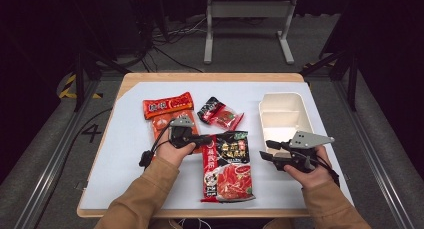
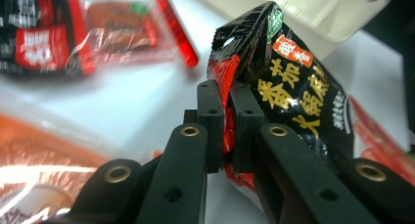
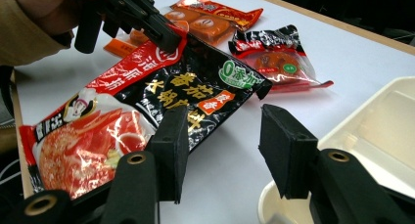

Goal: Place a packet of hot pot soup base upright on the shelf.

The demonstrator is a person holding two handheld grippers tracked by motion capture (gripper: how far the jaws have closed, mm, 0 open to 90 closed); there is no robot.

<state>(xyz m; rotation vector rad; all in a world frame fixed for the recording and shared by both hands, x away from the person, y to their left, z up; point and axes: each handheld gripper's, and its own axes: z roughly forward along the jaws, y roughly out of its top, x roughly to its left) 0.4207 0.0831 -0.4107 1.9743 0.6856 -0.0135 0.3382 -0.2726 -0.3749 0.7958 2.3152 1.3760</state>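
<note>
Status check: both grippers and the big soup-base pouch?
Left gripper shut on big soup-base pouch, top-left edge lifted. Right gripper open, empty, beside white container. Two smaller snack packs lie behind the pouch.

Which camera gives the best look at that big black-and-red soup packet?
The right gripper view: the big black-and-red foil soup packet shows nearly whole. The high view shows it small; the left gripper view shows just its pinched top corner.

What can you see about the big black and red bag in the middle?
The big bag is a shiny plastic pouch, black on top with gold writing and a green badge, red below with a picture of soup. It lies mostly flat on the white mat, its top corner lifted. The left gripper pinches its upper left edge. Nothing else touches it.
</note>
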